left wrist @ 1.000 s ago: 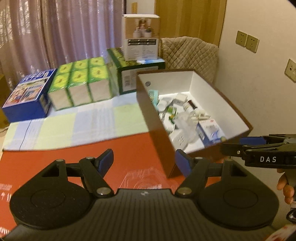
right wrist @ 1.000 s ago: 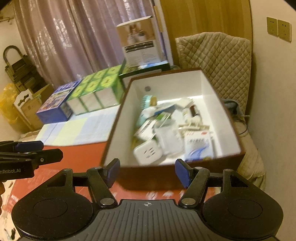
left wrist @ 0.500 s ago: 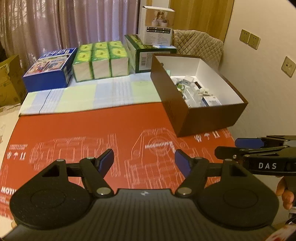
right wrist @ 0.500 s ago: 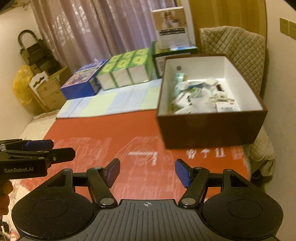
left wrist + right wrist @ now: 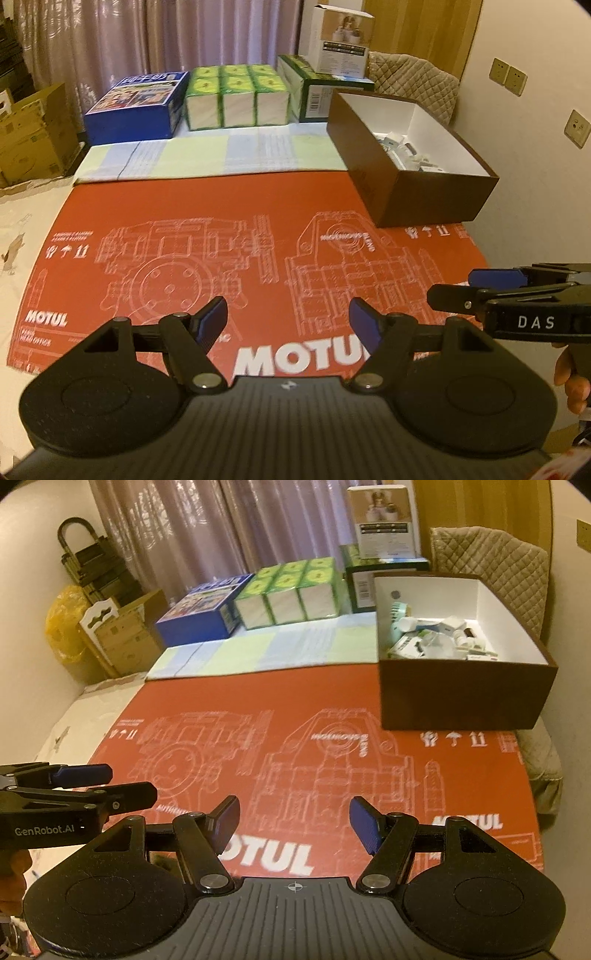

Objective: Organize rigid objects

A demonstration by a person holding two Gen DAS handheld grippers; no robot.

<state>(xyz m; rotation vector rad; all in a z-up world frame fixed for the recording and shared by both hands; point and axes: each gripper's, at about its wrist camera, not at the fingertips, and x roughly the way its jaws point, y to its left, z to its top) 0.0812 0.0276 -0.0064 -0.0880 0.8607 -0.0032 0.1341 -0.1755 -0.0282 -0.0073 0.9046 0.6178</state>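
A brown box (image 5: pixel 424 188) (image 5: pixel 461 698) with a white inside stands at the far right of the red mat (image 5: pixel 229 236) (image 5: pixel 280 738). Several small items (image 5: pixel 436 638) lie in it: white packets, a mint-green thing, small bottles. My left gripper (image 5: pixel 288 321) hovers open over the mat's near edge, nothing between its blue pads. My right gripper (image 5: pixel 293 819) is open and empty too, over the near part of the mat. Each gripper shows at the other view's edge: the right gripper (image 5: pixel 480 286) from the left wrist, the left gripper (image 5: pixel 107 788) from the right wrist. Both are well short of the box.
At the table's back stand a blue box (image 5: pixel 136 107), a block of green-topped packs (image 5: pixel 236 96), a dark green carton (image 5: pixel 317 92) with a white carton (image 5: pixel 343 37) on it. A pale checked cloth (image 5: pixel 207 155) lies before them. A quilted chair back (image 5: pixel 491 561) stands behind the box.
Both grippers have drawn back from the brown box toward the mat's near edge; the box now looks small and far. Jaws stay equally wide.
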